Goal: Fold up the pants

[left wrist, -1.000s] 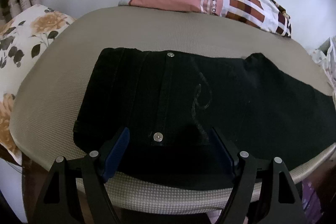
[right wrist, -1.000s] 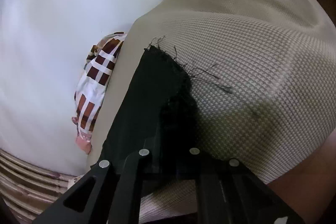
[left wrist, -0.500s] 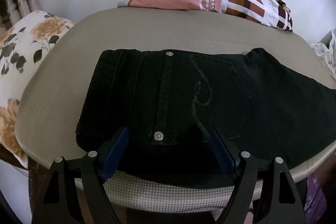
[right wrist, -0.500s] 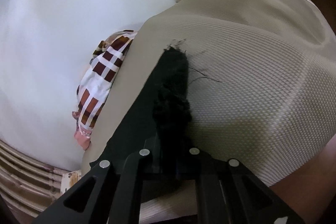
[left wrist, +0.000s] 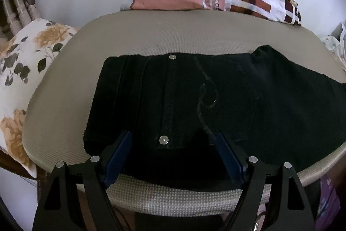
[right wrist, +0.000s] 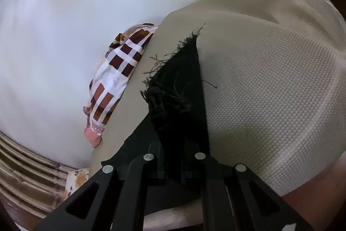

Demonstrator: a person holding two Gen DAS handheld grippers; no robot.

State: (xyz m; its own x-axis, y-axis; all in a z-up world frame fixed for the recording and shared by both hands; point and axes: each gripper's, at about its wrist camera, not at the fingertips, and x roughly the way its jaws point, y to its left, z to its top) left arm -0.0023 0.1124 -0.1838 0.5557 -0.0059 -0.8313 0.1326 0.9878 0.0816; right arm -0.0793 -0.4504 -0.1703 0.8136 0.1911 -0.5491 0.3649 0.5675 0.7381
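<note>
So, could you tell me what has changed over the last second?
The right gripper, shut on the frayed hem of the black pants, has lifted it off the beige cover and swung it leftward. The left gripper stays open over the waistband, and the pants there remain flat.

Hidden and cut-off parts around the pants

The pants (left wrist: 194,105) run out past the right edge in the left wrist view, so the leg ends are unseen there. In the right wrist view the frayed hem covers the right claw (right wrist: 175,166) tips, and the waist lies out of view. The checked cloth (right wrist: 114,83) beyond the pants is partly behind the tabletop (right wrist: 270,79).
</note>
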